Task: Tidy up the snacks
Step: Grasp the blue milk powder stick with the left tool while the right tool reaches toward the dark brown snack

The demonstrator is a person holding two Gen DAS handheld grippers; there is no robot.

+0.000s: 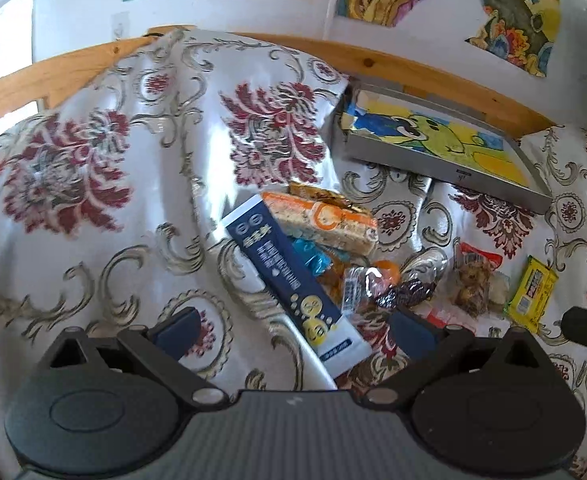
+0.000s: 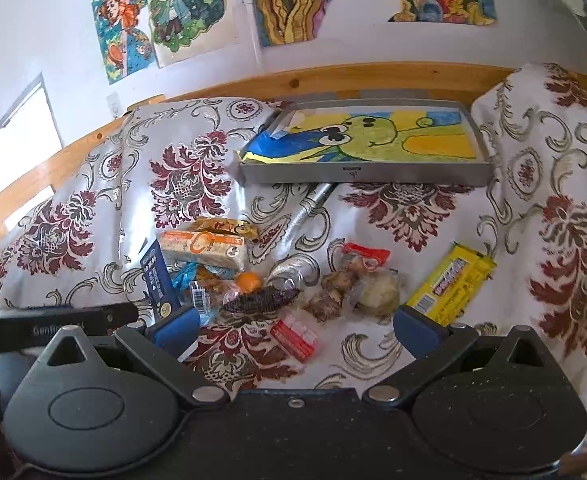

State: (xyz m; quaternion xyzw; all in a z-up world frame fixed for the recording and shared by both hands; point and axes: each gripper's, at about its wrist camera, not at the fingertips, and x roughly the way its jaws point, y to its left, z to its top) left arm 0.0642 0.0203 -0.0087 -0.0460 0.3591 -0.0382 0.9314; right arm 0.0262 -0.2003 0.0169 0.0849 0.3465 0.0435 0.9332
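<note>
Loosely heaped snacks (image 2: pixel 253 280) — crinkly bright wrappers — lie beyond both claws (image 1: pixel 293 326) (image 2: pixel 295 326), each spread apart.

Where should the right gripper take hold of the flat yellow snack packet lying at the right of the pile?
Probably across the narrow width of the flat yellow snack packet, near its middle, coming from above. It lies flat on the floral cloth with bare cloth along both long edges, and the open right gripper looks wide enough.
</note>
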